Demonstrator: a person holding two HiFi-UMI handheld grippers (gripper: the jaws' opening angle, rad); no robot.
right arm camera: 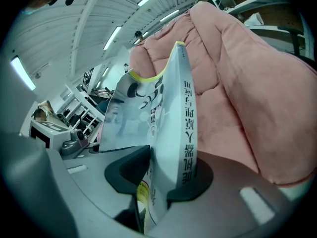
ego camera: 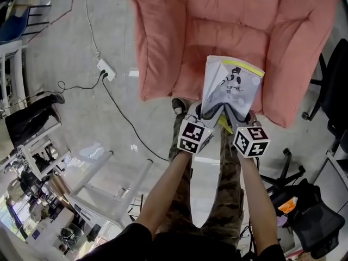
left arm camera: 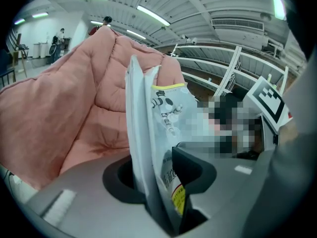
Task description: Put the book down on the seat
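Holding book [ego camera: 231,83] over pink seat [ego camera: 174,42], both grippers.
Forearms [ego camera: 163,192] stretched fwd, side by side, tilted down; L gripper [ego camera: 208,113] & R gripper [ego camera: 237,116] each clamped on book's near edge; contact w/ seat unclear.

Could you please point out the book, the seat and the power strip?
book [ego camera: 232,86], head view, front cover.
seat [ego camera: 179,50], head view, bare pink cushion.
power strip [ego camera: 106,69], head view, white body.

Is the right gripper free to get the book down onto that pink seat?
Probably yes. The right gripper and the left gripper both clamp the book over the front of the pink seat, and no other thing shows lying there.
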